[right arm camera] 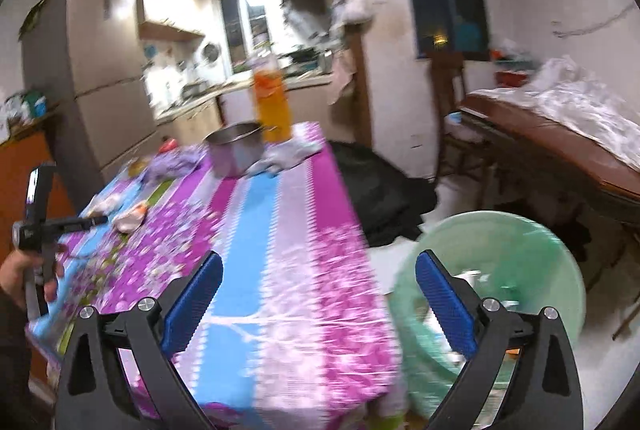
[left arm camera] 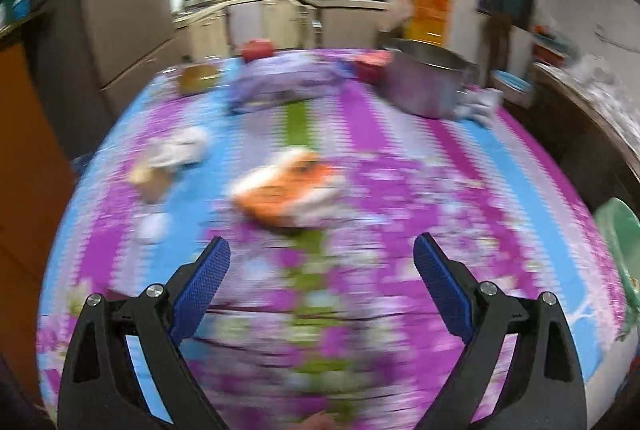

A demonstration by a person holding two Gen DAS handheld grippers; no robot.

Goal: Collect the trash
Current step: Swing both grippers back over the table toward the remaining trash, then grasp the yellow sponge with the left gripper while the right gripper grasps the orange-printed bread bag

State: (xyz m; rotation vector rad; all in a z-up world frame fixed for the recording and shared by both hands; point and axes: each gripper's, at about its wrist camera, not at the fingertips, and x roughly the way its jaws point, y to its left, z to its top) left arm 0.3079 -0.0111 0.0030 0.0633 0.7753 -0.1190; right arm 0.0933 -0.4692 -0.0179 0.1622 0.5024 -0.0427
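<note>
Here both views are smeared by motion, so small items read only as patches of colour. The left hand-held gripper (left arm camera: 322,250) hangs over the table (left arm camera: 460,158) with its blue pads spread wide and nothing between them. Ahead of it, near the middle of the table, lies an orange-and-white wrapper (left arm camera: 286,188), flat on the flowered cloth. Toward the left edge sits a crumpled white and tan scrap (left arm camera: 170,162), apart from the wrapper, with a smaller white bit (left arm camera: 154,226) nearer the camera. At the far end a purple bag (left arm camera: 284,82) lies across the cloth, and a steel pot (left arm camera: 426,78) stands at the far right corner with a tall orange bottle (left arm camera: 430,2) behind it.

The right hand-held gripper (right arm camera: 319,268) is also wide open and empty, its left pad over the table's right edge and its right pad in front of a green basin (right arm camera: 512,250). The basin sits below and just beside that right edge; pale items lie inside it, too blurred to name. At the left of this view a hand (right arm camera: 24,278) holds the other gripper's handle above the table.
</note>
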